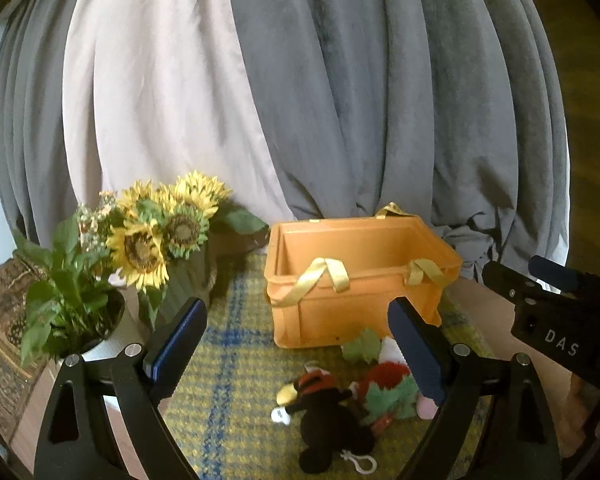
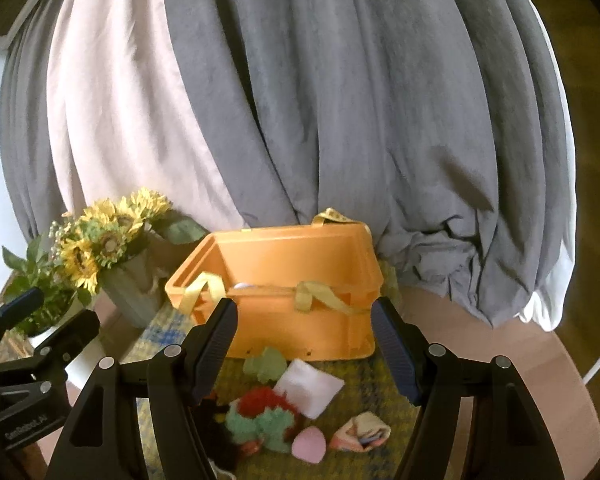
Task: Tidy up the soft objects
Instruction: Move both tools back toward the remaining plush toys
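Lay in a loose heap on the checked cloth just in front of the orange crate (image 2: pixel 300 316): black plush toy (image 1: pixel 332 420), fuzzy red-and-green toy (image 2: pixel 266 412), white pouch (image 2: pixel 310 386), pink pad (image 2: pixel 310 444). Judged light, limp and squashy, best pinched across the plush toy's thick body, not its thin cord. Hovered above with jaws spread and empty: left hand-held gripper (image 1: pixel 296 348) wide, right hand-held gripper (image 2: pixel 306 344) somewhat narrower.
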Motion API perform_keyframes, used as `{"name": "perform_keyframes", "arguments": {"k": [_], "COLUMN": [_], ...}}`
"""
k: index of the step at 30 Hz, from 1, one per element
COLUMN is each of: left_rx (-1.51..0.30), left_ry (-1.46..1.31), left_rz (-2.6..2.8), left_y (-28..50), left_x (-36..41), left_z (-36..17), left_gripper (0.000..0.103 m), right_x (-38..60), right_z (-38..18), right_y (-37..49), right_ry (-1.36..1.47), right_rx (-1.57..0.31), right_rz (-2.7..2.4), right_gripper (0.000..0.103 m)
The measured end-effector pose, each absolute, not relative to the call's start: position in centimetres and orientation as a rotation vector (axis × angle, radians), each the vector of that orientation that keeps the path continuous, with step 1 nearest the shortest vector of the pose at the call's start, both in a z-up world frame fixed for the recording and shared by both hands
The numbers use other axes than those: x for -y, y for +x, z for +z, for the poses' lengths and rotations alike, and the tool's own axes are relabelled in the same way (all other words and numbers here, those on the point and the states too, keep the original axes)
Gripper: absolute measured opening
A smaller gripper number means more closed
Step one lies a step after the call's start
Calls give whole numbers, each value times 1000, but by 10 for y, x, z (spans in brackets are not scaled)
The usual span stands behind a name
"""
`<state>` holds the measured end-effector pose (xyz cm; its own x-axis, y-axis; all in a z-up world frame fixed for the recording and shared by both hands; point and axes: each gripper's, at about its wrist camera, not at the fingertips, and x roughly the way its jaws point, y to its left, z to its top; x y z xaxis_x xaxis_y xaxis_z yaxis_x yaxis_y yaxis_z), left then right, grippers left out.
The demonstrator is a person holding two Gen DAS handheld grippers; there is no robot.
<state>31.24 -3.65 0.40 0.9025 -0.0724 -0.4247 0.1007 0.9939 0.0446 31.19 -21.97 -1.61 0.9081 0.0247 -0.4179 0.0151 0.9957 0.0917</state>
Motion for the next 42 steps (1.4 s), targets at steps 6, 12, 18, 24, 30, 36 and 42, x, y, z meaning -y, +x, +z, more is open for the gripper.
{"name": "perform_keyframes", "arguments": {"k": [6, 12, 18, 24, 30, 36, 42], "left_rx": [-456, -487, -536, -591, -646, -683, -717], "left_ry": [83, 87, 80, 83, 90, 94, 89], "left_rz": [-81, -82, -94, -96, -109, -125, -142], "left_y": [299, 292, 291, 296, 305, 316, 331], "left_x": [34, 31, 28, 27, 28, 31, 34], "left_z": [-12, -29, -48, -68, -90, -108, -122], "left_gripper": [93, 93, 93, 93, 93, 93, 93], "right_x": [216, 212, 211, 210, 211, 214, 215], "right_z": [-32, -52, -69, -88, -109, -132, -153], "right_y": [301, 292, 289, 291, 298, 309, 320], "right_ry": [88, 91, 87, 94, 103, 130, 162], "right_rx": [-461, -499, -543, -597, -659, -723, -777], "right_rz": [-2, 6, 0, -5, -16, -22, -10], "right_gripper": [70, 70, 70, 70, 70, 70, 70]}}
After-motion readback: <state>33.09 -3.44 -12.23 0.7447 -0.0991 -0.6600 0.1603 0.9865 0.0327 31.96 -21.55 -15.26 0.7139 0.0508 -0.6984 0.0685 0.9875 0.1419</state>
